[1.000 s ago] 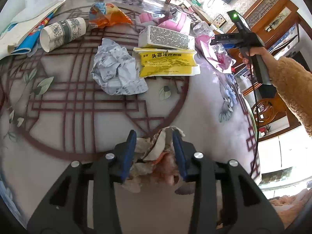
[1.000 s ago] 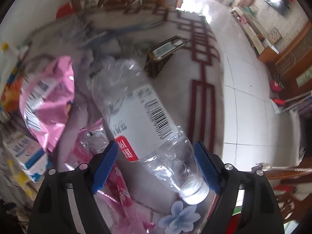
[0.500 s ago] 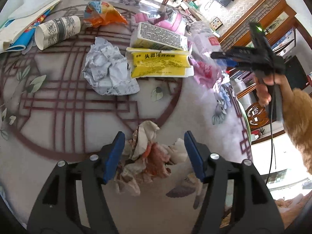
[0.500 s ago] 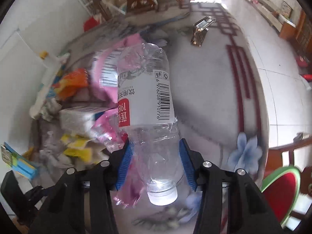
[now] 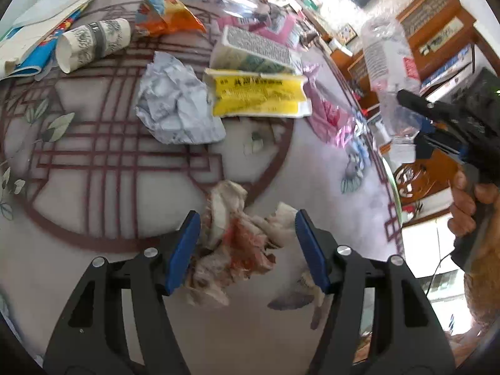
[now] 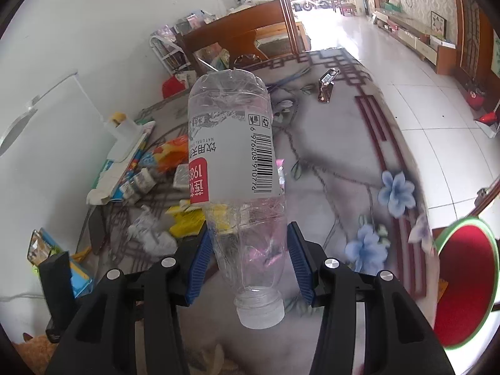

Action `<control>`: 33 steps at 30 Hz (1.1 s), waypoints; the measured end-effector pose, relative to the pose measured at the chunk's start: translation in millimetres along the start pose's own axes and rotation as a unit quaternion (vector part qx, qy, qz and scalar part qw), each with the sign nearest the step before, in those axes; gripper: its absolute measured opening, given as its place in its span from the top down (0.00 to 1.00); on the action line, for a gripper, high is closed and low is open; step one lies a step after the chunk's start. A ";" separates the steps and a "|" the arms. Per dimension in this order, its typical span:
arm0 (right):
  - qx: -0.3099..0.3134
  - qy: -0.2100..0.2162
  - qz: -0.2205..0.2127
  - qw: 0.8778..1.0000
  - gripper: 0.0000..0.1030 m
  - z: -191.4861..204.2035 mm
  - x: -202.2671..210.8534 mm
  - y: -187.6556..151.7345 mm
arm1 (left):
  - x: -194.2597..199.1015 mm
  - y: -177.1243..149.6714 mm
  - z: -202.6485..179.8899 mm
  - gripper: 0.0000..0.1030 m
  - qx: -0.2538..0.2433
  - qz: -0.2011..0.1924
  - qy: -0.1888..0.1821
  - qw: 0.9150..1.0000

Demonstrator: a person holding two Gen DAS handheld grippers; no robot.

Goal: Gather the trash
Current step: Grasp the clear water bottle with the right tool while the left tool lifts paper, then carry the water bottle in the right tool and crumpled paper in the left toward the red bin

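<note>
The right hand-held gripper [image 6: 248,262] clamped a crushed clear bottle [image 6: 232,168], cap nearest it; the left hand-held gripper [image 5: 247,247] gaped around stained tissue [image 5: 237,240].

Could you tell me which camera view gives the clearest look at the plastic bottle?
The right wrist view: the plastic bottle fills the centre, label and barcode sharp, cap nearest the camera, between the right gripper's pads. The left wrist view shows it small, blurred, at the right edge.
</note>
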State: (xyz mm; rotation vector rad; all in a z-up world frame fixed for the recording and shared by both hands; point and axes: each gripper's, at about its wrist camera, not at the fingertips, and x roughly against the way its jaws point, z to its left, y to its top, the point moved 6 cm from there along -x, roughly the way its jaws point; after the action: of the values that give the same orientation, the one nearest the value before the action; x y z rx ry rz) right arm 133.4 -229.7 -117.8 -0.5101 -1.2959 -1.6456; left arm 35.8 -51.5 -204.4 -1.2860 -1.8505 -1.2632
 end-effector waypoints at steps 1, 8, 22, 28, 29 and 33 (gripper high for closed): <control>-0.004 0.003 -0.002 1.000 0.55 2.3 2.7 -5.0 | -0.6 -1.8 -1.9 0.42 -0.006 0.002 0.002 1.000; -0.030 0.015 -0.010 0.999 0.55 12.7 12.5 -27.0 | -4.7 -13.2 -8.4 0.61 -0.036 0.015 0.018 0.999; -0.042 0.015 -0.031 0.999 0.55 15.0 31.2 -39.0 | 31.1 16.7 -36.7 0.77 -0.046 -0.055 -0.002 0.997; -0.050 0.011 -0.039 0.998 0.55 11.5 38.6 -40.1 | 41.7 34.6 -54.5 0.77 -0.058 -0.079 -0.019 0.995; -0.051 0.011 -0.039 0.998 0.55 10.3 38.7 -40.0 | 42.1 35.7 -56.3 0.77 -0.059 -0.081 -0.021 0.995; -0.059 0.009 -0.040 0.997 0.55 5.7 40.9 -41.1 | 40.9 40.2 -62.7 0.77 -0.065 -0.082 -0.026 0.994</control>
State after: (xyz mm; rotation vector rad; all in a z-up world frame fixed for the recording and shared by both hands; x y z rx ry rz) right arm 77.8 -241.9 -105.0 -0.5186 -1.2246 -1.7963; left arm 52.3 -88.3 -129.5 -1.2642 -1.9724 -1.4719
